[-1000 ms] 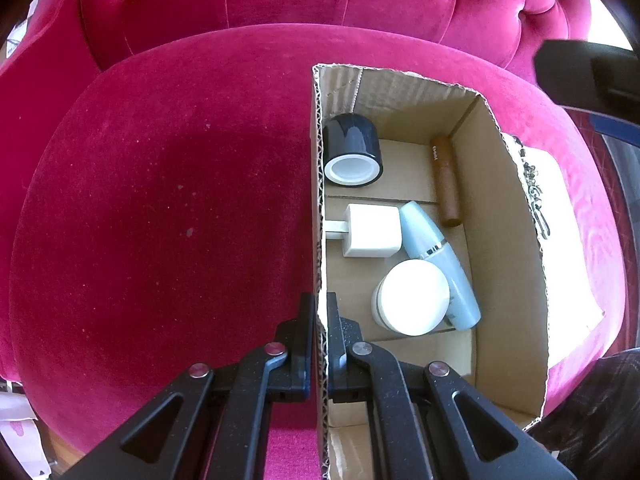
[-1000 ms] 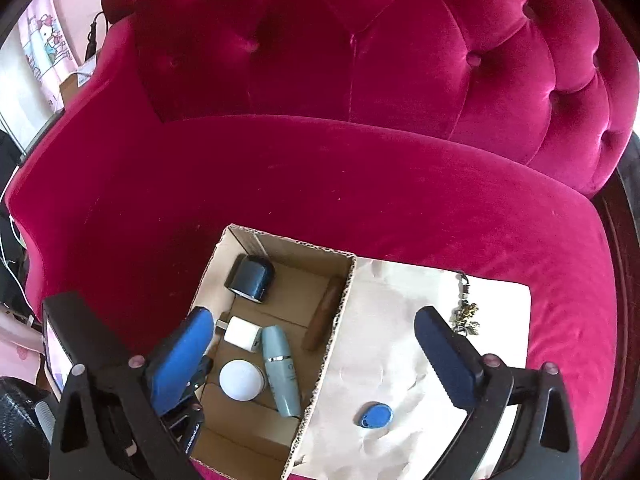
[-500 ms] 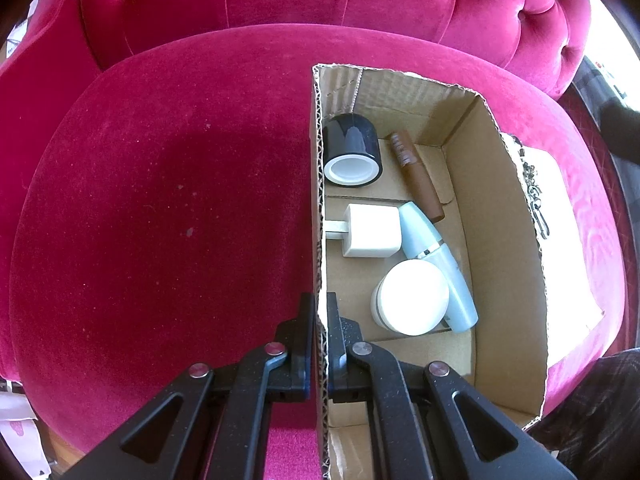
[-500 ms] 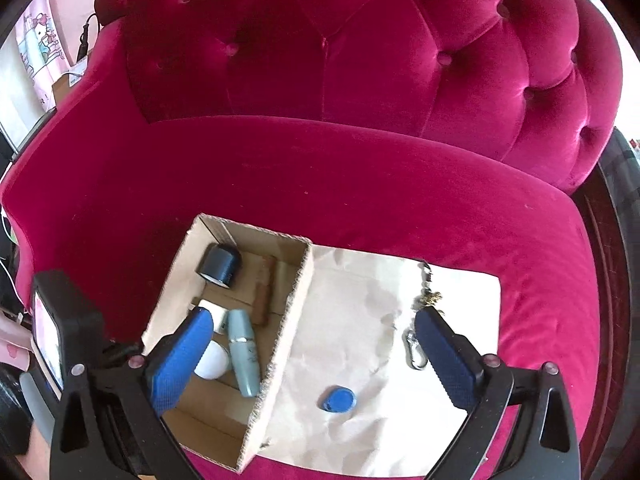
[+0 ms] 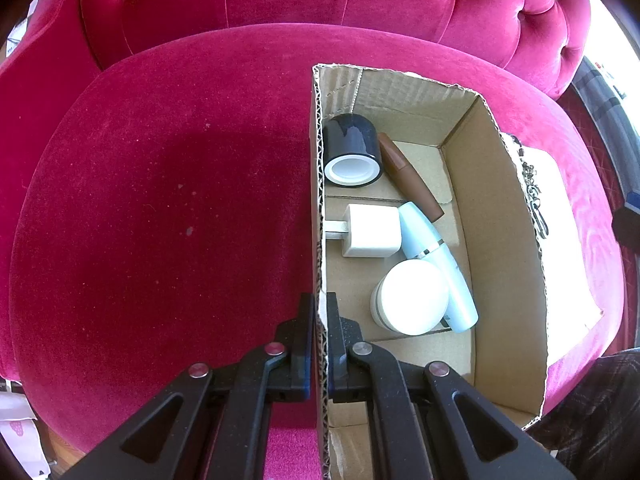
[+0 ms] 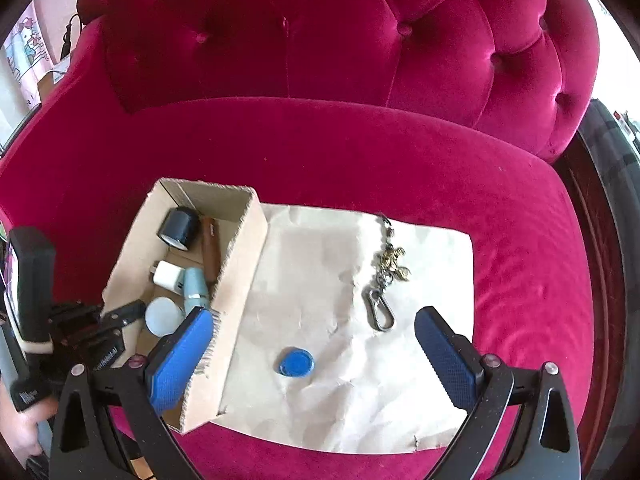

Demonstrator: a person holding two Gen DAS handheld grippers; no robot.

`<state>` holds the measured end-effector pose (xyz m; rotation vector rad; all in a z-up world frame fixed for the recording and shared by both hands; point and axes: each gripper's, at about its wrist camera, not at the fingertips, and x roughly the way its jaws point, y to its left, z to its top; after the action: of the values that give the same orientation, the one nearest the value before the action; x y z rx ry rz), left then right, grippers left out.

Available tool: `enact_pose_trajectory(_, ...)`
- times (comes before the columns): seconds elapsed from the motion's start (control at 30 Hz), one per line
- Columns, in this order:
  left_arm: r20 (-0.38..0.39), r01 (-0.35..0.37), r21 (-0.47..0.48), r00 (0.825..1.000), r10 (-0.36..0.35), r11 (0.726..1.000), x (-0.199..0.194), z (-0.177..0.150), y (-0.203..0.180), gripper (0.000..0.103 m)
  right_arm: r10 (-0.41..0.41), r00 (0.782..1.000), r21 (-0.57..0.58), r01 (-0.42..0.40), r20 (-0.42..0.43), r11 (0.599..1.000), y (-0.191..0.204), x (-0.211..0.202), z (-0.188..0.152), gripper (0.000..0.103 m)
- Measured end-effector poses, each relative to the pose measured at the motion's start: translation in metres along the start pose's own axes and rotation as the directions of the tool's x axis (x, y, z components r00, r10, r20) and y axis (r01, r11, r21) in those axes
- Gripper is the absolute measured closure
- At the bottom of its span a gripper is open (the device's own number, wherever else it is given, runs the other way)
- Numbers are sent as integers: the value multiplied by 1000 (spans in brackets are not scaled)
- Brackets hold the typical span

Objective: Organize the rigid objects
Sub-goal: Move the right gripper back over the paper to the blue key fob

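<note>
An open cardboard box (image 5: 500,216) (image 6: 240,280) sits on a red velvet sofa seat. Inside lie a black cap (image 5: 351,150), a brown tube (image 5: 408,176), a white charger plug (image 5: 372,230), a pale blue bottle (image 5: 440,264) and a round white jar (image 5: 412,296). My left gripper (image 5: 319,304) is shut on the box's near wall. My right gripper (image 6: 312,340) hangs open above a brown paper sheet (image 6: 320,272). On that sheet lie a blue key fob (image 6: 295,361), between the fingers in view, and a metal keychain (image 6: 384,284).
The tufted sofa back (image 6: 340,32) rises behind the seat (image 5: 160,200). A dark wooden edge (image 6: 592,200) runs along the right. A hand (image 6: 20,432) grips the left tool's handle at the lower left.
The right gripper has swung rightward from over the box to above the paper sheet and fob. Inside the box the brown tube has shifted toward the black cap. The left gripper kept still.
</note>
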<state>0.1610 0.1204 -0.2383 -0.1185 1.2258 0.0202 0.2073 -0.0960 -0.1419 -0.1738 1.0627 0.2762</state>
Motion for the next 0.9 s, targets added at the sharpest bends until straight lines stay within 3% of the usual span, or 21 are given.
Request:
enact_pose_trajectory(0.6, 1, -4, 5, 1000, 4, 1000, 3, -1, 1, 99, 10, 999, -48, -12, -41, 999, -6, 39, -49, 0)
enact_pose_trajectory(0.9, 3, -6, 9, 1000, 6, 1000, 3, -2, -1, 99, 29, 998, -82, -33, -50, 996, 3, 53, -58, 0)
